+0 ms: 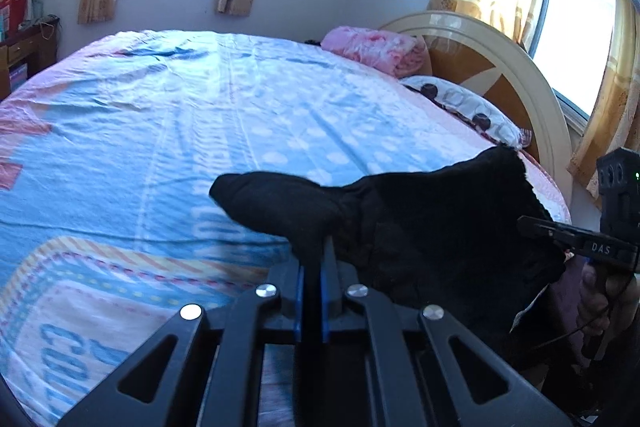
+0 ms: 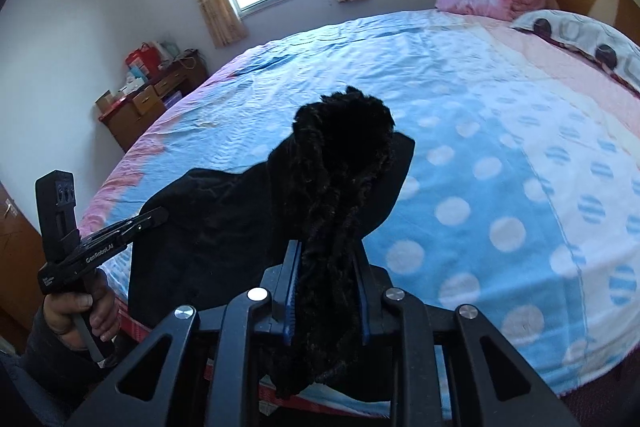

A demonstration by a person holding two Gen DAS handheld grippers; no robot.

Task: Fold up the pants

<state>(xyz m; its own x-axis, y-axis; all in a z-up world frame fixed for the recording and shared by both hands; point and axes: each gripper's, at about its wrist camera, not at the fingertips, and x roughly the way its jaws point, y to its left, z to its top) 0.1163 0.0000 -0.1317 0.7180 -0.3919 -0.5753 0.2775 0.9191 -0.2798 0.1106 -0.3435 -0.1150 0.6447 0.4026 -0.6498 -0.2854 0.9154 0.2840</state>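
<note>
Both the left claw (image 1: 313, 263) and right claw (image 2: 326, 267) pinch the black fleece-lined pants (image 1: 420, 223) above the blue polka-dot bed (image 1: 200, 115).

"DAS" on right tool (image 1: 536, 227); "GenRobot.AI" on left tool (image 2: 156, 217).

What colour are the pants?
Black, with a fuzzy black lining; pants show best in the right wrist view.

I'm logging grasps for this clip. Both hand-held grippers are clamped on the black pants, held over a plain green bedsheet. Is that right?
Not quite: the bedsheet is not plain green but blue with white polka dots and pink borders, as the right wrist view shows. The rest holds: the left hand-held gripper and right hand-held gripper are both clamped on the black pants.
</note>
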